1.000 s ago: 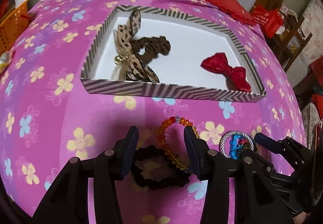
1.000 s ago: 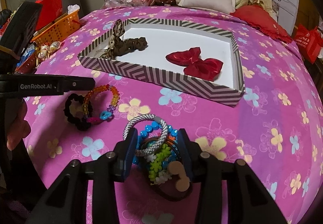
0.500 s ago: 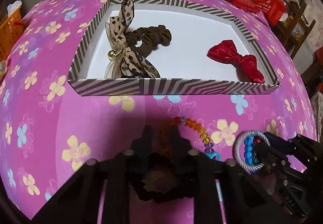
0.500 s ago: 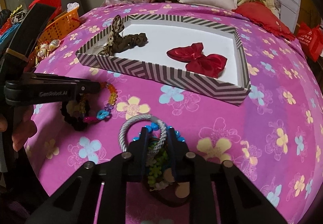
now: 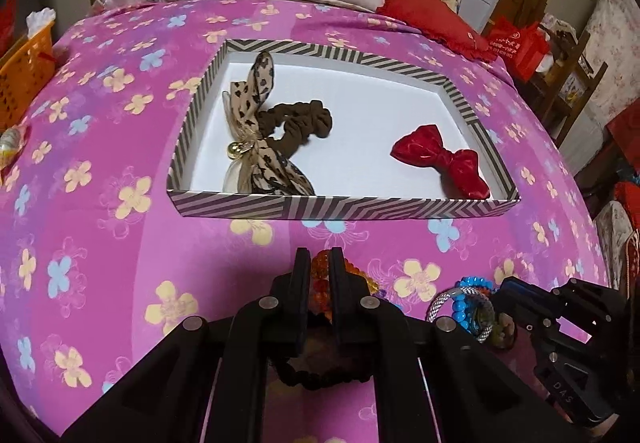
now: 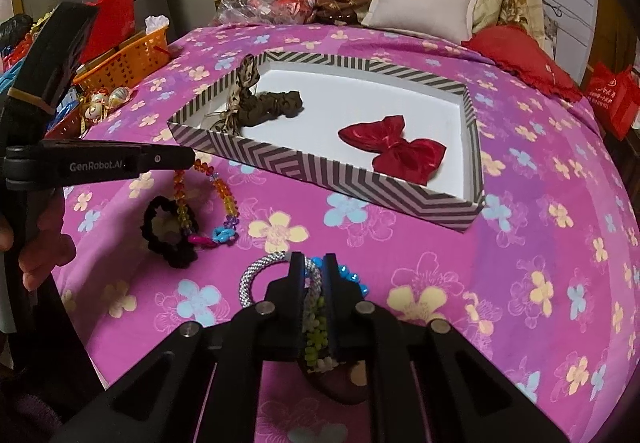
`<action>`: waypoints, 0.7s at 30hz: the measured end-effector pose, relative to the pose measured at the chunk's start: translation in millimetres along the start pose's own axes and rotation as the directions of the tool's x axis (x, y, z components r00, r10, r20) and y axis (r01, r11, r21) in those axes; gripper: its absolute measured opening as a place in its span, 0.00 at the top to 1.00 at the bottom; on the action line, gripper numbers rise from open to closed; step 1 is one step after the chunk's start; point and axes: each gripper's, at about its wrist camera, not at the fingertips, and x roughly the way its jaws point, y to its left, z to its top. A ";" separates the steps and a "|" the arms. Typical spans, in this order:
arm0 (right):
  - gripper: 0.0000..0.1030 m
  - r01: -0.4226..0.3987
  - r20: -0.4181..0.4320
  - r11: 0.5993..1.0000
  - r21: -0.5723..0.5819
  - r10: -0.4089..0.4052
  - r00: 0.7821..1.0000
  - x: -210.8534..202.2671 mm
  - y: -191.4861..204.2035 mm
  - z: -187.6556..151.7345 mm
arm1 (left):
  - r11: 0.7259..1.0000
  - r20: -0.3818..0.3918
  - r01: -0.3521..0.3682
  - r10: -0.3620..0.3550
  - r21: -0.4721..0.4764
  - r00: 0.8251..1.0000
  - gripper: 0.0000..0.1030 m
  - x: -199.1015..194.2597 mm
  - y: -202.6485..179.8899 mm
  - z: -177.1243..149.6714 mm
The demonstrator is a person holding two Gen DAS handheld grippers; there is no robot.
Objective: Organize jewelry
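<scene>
Both tools are closed on jewelry that lies on the bed (image 5: 120,243), in front of the striped box (image 5: 304,207). The left tool (image 5: 319,275) pinches the orange beaded bracelet (image 5: 320,271), and in the right view this bracelet (image 6: 224,195) hangs partly over a black scrunchie (image 6: 170,231), touching it. The right tool (image 6: 313,283) grips a bundle of bracelets: a grey woven bangle (image 6: 256,275), blue beads (image 6: 348,275) and a green beaded piece (image 6: 314,343) are pressed together between its fingers. The box already holds a leopard-print bow (image 5: 256,139), a brown scrunchie (image 5: 304,123) and a red bow (image 5: 440,163). I think the risk is in the lifting. The right tool holds several loose rings at once, so one of them may slip out and fall back on the bedcover. On the left side the bracelet may drag the scrunchie with it, or the beads may slide out between the smooth pads. The near wall of the box is also a danger: a low carry could hit it and push the light box away.
</scene>
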 end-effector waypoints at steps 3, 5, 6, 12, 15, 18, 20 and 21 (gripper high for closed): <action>0.91 -0.018 -0.014 1.000 0.012 0.018 1.000 2.9 -2.0 -0.2 | 1.000 0.006 0.003 -0.003 -0.014 1.000 1.00 -3.3 3.0 -1.2; 0.82 -0.032 -0.036 0.999 0.039 0.033 0.999 7.4 -5.8 -1.0 | 1.000 0.010 0.006 -0.006 -0.016 1.000 1.00 -6.2 3.3 -1.6; 0.77 -0.027 -0.043 0.999 0.047 0.029 0.999 9.4 -7.2 -2.0 | 1.000 0.014 0.007 -0.007 -0.016 1.000 1.00 -7.8 3.2 -1.7; 0.69 -0.020 -0.088 1.000 -0.011 0.019 0.996 17.7 -1.1 -5.9 | 1.000 0.021 0.007 -0.007 -0.004 1.000 1.00 -9.7 -1.0 -1.8; 0.70 -0.001 -0.101 0.999 -0.042 -0.004 0.995 22.5 2.3 -4.0 | 1.000 0.021 0.007 -0.007 -0.002 1.000 1.00 -9.0 -3.0 -2.4; 0.78 0.009 -0.116 0.998 -0.058 -0.016 0.993 28.0 2.7 -4.5 | 1.000 0.022 -0.001 0.001 0.005 1.000 1.00 -9.4 -4.3 -3.3; 0.83 0.007 -0.105 0.998 -0.062 -0.014 0.994 26.1 3.5 -5.6 | 1.000 0.024 -0.004 0.004 0.005 1.000 1.00 -10.8 -4.1 -3.6; 0.86 0.005 -0.098 0.998 -0.064 -0.011 0.995 23.9 4.1 -6.0 | 1.000 0.025 -0.004 0.004 0.003 1.000 1.00 -11.3 -3.4 -3.4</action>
